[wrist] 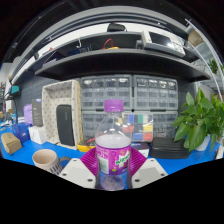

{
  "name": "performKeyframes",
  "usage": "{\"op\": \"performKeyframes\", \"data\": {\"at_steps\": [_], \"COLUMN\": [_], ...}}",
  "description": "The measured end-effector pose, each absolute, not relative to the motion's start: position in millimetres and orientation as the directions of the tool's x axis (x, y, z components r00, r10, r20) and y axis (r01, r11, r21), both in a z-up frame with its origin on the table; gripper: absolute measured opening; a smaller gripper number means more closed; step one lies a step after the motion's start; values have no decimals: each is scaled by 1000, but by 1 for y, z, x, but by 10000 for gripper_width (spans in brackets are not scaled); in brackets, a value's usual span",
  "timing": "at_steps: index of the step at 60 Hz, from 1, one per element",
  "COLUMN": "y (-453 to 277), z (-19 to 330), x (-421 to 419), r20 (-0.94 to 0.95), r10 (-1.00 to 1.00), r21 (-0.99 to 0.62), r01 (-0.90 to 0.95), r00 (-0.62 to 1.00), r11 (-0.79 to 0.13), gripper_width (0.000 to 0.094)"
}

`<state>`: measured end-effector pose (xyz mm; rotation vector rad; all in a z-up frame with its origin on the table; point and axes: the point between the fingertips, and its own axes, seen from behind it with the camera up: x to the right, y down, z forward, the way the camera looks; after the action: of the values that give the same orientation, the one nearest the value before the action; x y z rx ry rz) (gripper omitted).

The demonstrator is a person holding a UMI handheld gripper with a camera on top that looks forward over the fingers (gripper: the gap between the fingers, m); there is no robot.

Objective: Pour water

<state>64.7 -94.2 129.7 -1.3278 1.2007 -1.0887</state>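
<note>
A clear plastic bottle (113, 140) with a purple cap and a purple label stands upright between my fingers. My gripper (112, 168) is shut on the bottle, with both magenta pads (87, 160) pressed against its label. A white cup (46, 158) sits on the blue table to the left of the fingers, its opening facing up. The bottle's base is hidden below the fingers.
A blue table (170, 165) stretches ahead. A green potted plant (203, 118) stands at the right. Behind the bottle are drawer cabinets (150, 95), a wooden box (62, 110) and shelves above. A small cardboard box (10, 142) lies at the far left.
</note>
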Motion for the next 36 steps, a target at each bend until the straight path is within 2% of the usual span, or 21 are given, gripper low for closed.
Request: {"op": "performKeyframes", "data": {"at_steps": [11,12,20,23,36], "y": [-92,-92,-97,-100,-89], "z": [128,127,130,130,111], "x": [65,64,49,38,-34], "r20": [13,6,-39,-45,-95], "r10": [-994,-994,-996,-997,-994], "r21": [-992,-991,-987,-986,-974], "r01": [-123,-134,-159,-161,-210], "r00": [107,105,82,69,47], "r11": [-26,-20,25,34,83], "gripper_width": [522,582,880,844,858]}}
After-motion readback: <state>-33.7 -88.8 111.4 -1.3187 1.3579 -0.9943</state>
